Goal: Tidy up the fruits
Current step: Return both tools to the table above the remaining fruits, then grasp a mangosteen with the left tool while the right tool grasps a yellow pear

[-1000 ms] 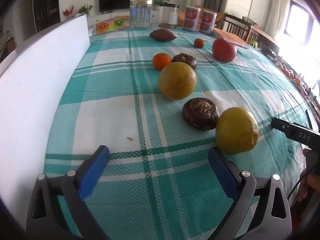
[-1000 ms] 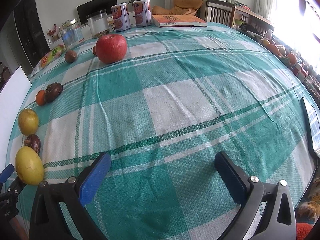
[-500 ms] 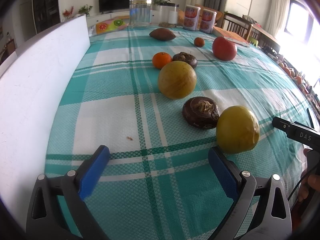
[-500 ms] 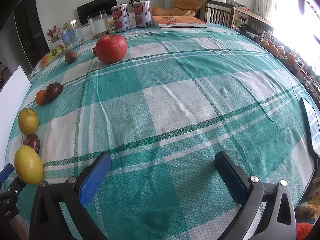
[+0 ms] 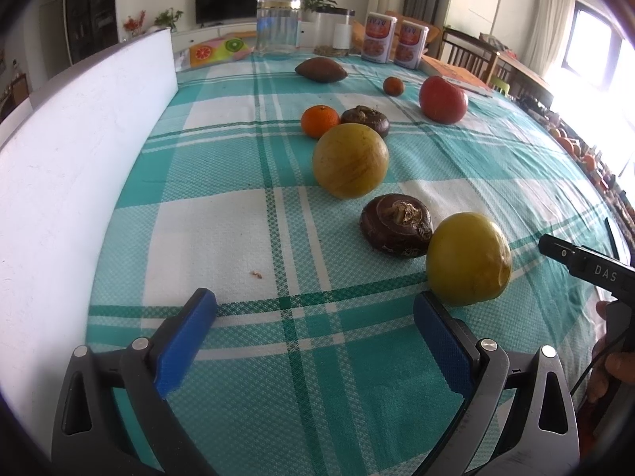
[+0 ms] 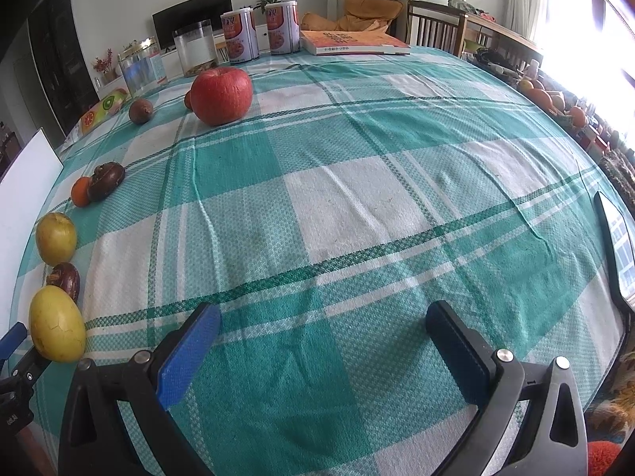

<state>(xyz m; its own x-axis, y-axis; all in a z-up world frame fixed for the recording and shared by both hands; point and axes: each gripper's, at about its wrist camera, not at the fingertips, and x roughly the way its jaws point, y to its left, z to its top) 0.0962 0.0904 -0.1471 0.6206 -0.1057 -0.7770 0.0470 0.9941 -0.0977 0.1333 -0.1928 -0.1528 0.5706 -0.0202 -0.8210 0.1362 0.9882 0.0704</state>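
Fruits lie in a line on the teal plaid tablecloth (image 5: 222, 182). Nearest in the left wrist view is a yellow fruit (image 5: 468, 258), then a dark brown water chestnut (image 5: 396, 225), a second yellow fruit (image 5: 350, 160), a mandarin (image 5: 320, 120) touching another chestnut (image 5: 367, 119), a red apple (image 5: 443, 100), a small orange fruit (image 5: 393, 86) and a brown oval fruit (image 5: 320, 70). My left gripper (image 5: 315, 319) is open and empty, just short of the nearest yellow fruit. My right gripper (image 6: 323, 335) is open over bare cloth, far from the apple (image 6: 222, 95) and the row at the left (image 6: 57, 327).
A white board (image 5: 71, 150) runs along the left table edge. Jars (image 5: 277, 25), two cans (image 5: 380, 43) and an orange book (image 6: 351, 42) stand at the far end. A dark phone-like slab (image 6: 613, 246) lies at the right edge. A hand (image 5: 611, 361) holds the right tool.
Almost nothing has moved; both views have crept slightly closer to the fruits, and both grippers stay open.
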